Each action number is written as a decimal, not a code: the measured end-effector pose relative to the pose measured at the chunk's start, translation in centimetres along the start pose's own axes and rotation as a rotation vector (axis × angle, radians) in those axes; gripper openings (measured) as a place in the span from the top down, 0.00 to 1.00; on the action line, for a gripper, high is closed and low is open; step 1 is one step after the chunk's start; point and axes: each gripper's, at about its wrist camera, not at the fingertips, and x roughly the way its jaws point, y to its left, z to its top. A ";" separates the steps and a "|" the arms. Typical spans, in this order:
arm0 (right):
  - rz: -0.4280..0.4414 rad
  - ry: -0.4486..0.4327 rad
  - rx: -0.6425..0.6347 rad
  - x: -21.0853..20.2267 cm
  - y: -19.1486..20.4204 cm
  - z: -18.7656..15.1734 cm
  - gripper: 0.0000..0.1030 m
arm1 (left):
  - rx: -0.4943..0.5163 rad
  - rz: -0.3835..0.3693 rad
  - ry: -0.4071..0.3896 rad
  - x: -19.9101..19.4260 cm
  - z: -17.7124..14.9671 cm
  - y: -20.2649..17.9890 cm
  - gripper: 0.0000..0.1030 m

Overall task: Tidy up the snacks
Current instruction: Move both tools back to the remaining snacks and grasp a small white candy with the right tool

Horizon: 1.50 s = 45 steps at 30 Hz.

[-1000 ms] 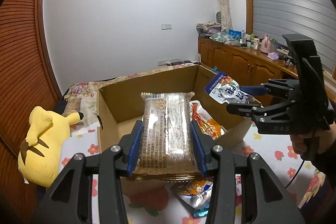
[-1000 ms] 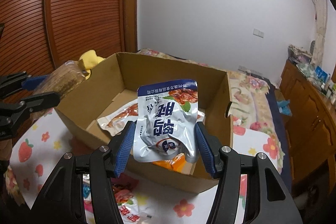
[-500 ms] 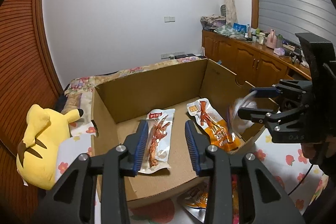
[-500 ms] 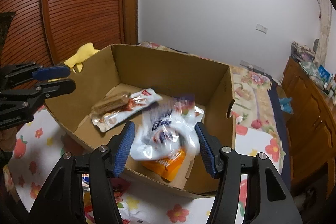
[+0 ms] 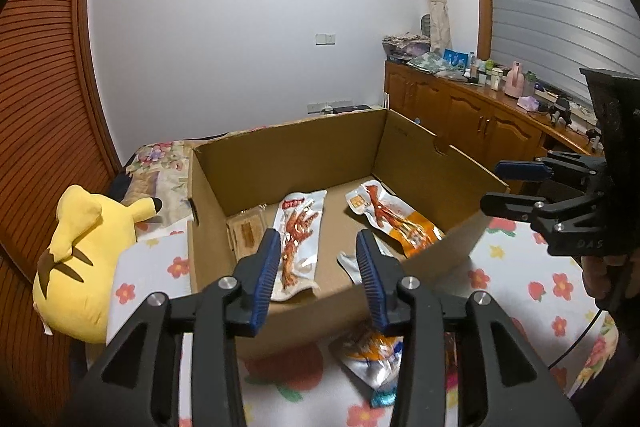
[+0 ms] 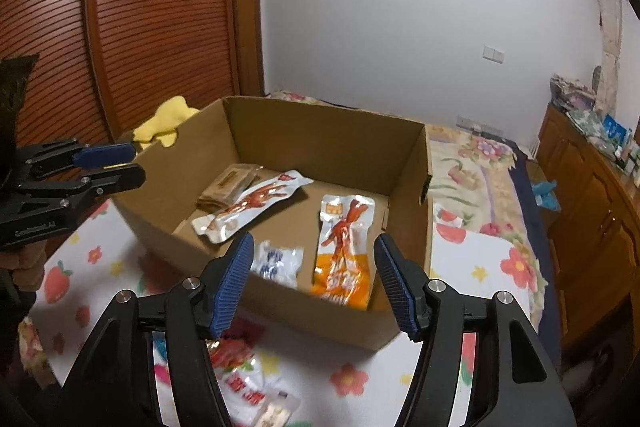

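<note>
An open cardboard box stands on the flowered cloth. Inside lie a brown cracker pack, a white chicken-feet pouch, an orange chicken-feet pouch and a small silver-blue pouch. My left gripper is open and empty above the box's near wall; it also shows in the right wrist view. My right gripper is open and empty over the box's near wall; it also shows in the left wrist view.
Loose snack pouches lie on the cloth in front of the box. A yellow plush toy sits left of the box. Wooden cabinets line the right wall. A slatted wooden door stands behind.
Both grippers opened. The cracker pack dropped from my left gripper and the silver-blue pouch from my right; both now lie in the box.
</note>
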 end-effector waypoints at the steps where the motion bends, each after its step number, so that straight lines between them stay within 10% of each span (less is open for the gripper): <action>1: 0.002 -0.003 0.002 -0.6 0.1 -0.3 0.38 | -0.001 -0.002 -0.001 -0.3 -0.3 -0.1 0.60; 23: -0.001 0.097 0.084 -2.5 2.6 -10.1 0.45 | -0.027 -0.061 0.107 -1.2 -10.0 -3.7 0.56; 45: 0.013 0.204 0.193 1.5 1.5 -13.4 0.61 | -0.126 -0.051 0.159 2.4 -9.1 -3.2 0.45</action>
